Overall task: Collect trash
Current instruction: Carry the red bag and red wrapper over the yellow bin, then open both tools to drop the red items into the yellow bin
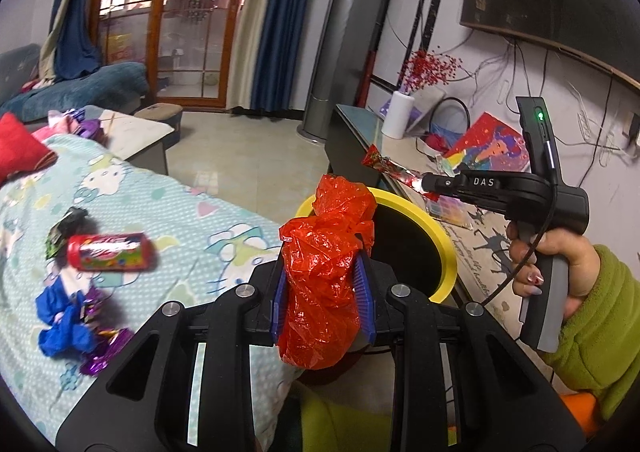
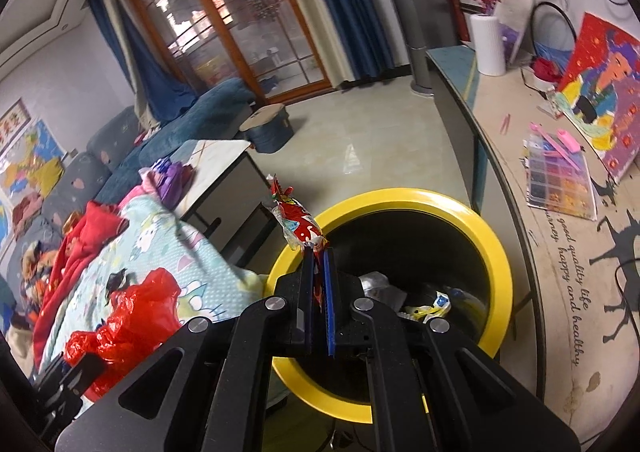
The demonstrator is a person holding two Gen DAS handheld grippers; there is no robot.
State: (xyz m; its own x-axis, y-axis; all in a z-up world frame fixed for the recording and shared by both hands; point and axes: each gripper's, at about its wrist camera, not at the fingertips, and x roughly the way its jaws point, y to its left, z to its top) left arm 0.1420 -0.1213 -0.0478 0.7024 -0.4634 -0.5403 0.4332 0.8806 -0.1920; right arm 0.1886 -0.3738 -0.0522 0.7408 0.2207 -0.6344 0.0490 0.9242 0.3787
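Delivery is the step in hand: both tongs carry trash toward the yellow-rimmed bin (image 2: 496, 252), which stands between the bed's edge and the long side table (image 2: 560, 252). The left gripper (image 1: 322, 284) is clamped narrowly on a crumpled red plastic bag (image 1: 326, 272), its blue pads pressed into the bundle, just short of the bin's near rim. The right gripper (image 2: 318, 292) is fully closed on a thin red snack wrapper (image 2: 298, 223), which sticks up above the rim's edge. Some litter already lies at the bin's bottom. On the patterned bedspread (image 1: 180, 211) more remains: a red snack can (image 1: 108, 252), a blue plastic bag (image 1: 64, 316), purple foil wrappers (image 1: 104, 352). Next, I judge, each gripper needs to reach over the dark opening before the jaws part, or the light bag may catch on the rim.
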